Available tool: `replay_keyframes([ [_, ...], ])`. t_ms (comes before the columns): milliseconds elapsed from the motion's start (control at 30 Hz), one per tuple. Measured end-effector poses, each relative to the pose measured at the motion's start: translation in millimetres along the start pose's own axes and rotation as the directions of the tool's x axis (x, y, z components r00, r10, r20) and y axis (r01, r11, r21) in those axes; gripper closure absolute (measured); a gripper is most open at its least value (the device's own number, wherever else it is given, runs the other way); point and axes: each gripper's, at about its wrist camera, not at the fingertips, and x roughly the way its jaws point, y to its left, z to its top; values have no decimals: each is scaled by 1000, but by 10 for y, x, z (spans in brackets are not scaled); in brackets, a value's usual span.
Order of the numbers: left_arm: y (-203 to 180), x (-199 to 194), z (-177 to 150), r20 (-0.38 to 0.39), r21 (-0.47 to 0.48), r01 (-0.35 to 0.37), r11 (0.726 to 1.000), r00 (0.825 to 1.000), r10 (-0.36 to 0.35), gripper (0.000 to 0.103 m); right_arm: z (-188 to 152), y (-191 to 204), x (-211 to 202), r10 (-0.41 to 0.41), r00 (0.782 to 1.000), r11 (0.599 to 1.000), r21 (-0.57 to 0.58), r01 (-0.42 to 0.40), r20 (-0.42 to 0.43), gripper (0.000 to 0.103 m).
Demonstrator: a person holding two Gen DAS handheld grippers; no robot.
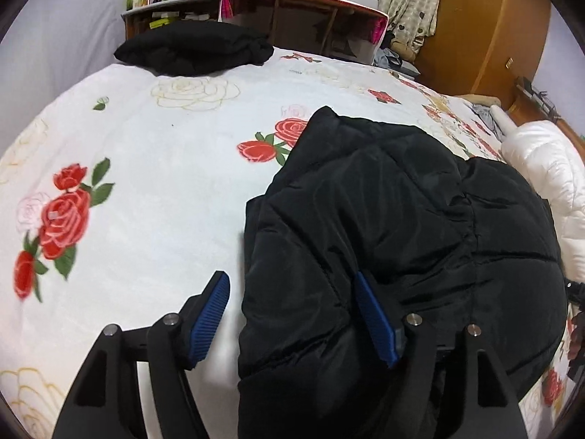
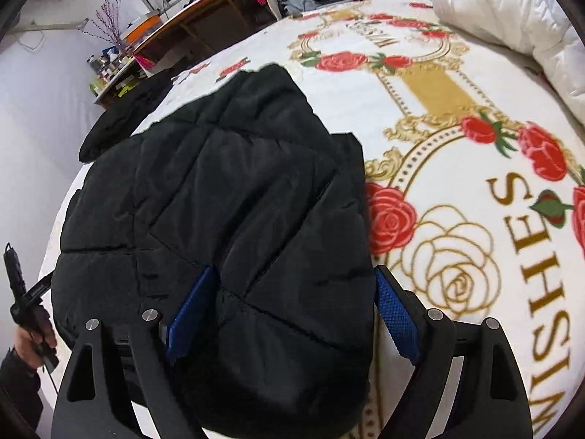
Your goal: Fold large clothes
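Note:
A black puffer jacket (image 1: 402,237) lies folded into a thick bundle on the rose-print blanket (image 1: 146,153). My left gripper (image 1: 291,278) stands open over the bundle's left edge. One blue pad rests on the jacket; the other hangs over bare blanket, apart from the cloth. In the right wrist view the same jacket (image 2: 226,190) fills the middle. My right gripper (image 2: 294,271) is open astride its near right part, with puffy cloth bulging between the wide-set fingers (image 2: 396,314).
A second folded black garment (image 1: 193,49) sits at the far left of the bed. A white padded quilt (image 2: 512,11) lies along the right side. A desk with shelves (image 1: 303,11) and a wooden wardrobe (image 1: 482,29) stand beyond. A hand (image 2: 33,340) shows at lower left.

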Motion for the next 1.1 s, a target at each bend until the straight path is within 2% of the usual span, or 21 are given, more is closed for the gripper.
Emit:
replay_keyframes([
  [200, 64, 207, -22, -11, -43, 38, 998, 999, -38, 21, 58, -38, 188, 30, 999, 999, 14, -29, -19, 17],
  [400, 260, 456, -65, -57, -180, 153, 972, 985, -166, 13, 102, -109, 405, 99, 994, 993, 72, -95, -53, 17],
  [567, 216, 510, -54, -80, -168, 187, 968, 976, -203, 12, 119, -119, 497, 131, 988, 989, 76, -125, -84, 18],
  [700, 120, 540, -47, -97, -153, 198, 968, 972, -214, 12, 125, -90, 482, 155, 984, 986, 68, -150, -87, 32],
  [867, 89, 575, -34, -107, -150, 211, 966, 968, -228, 13, 146, -36, 466, 155, 985, 986, 73, -149, -77, 41],
  [967, 52, 536, -31, -98, -128, 216, 968, 968, -229, 30, 162, 5, 440, 156, 985, 986, 77, -151, -71, 50],
  [1033, 16, 476, -14, -90, -111, 209, 972, 971, -219, 48, 182, 61, 387, 148, 987, 987, 70, -143, -66, 57],
  [1100, -6, 396, 5, -84, -95, 200, 975, 975, -208, 59, 200, 100, 330, 142, 988, 988, 65, -138, -60, 66],
])
